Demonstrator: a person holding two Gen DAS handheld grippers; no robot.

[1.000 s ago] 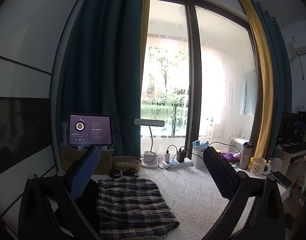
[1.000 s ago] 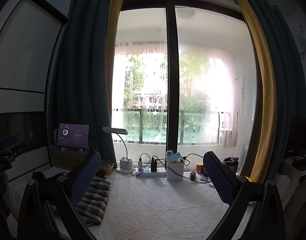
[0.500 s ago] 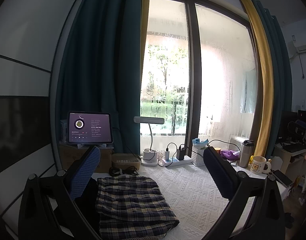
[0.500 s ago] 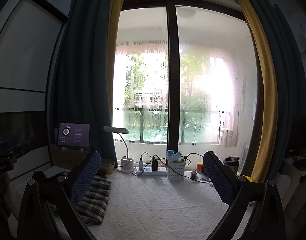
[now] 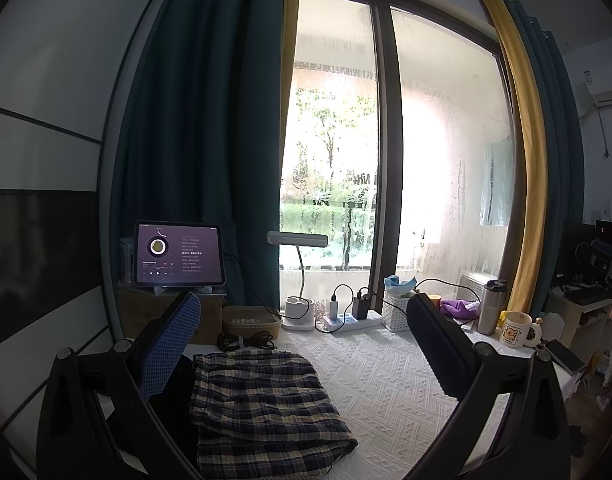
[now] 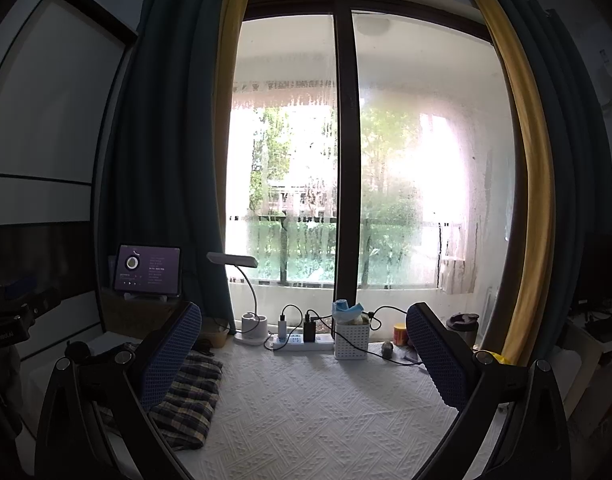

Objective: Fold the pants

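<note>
A tall window [image 5: 386, 160] with dark blue and yellow curtains fills the background, and a worktop [image 5: 386, 392] under a white textured cloth runs up to its sill.

The left gripper [image 5: 301, 344] hangs above that cloth with its fingers [image 5: 169, 344] wide apart and nothing between them. The right gripper [image 6: 301, 344] is likewise held clear of the surface, its fingers [image 6: 171, 352] spread and empty.

In the left wrist view the pants [image 5: 261, 408], a dark plaid pair, lie folded into a compact block on the cloth at about 7 o'clock, just beside the left finger pad and not touched by it. In the right wrist view the same pants [image 6: 191, 398] sit at about 8 o'clock, partly hidden behind the left finger.

Compared with a second ago, very little differs: the left camera has tipped slightly, so the pants and the tablet [image 5: 177, 254] at 9 o'clock sit a touch lower and further left in frame; the right view has barely shifted. The pants keep the same folded shape.

Further out, a desk lamp [image 5: 297, 240], a power strip [image 5: 348, 322] with chargers and a white basket [image 5: 396, 314] line the sill at 6 o'clock. A steel tumbler [image 5: 490, 306] and a mug [image 5: 516, 329] stand at 4 o'clock.
</note>
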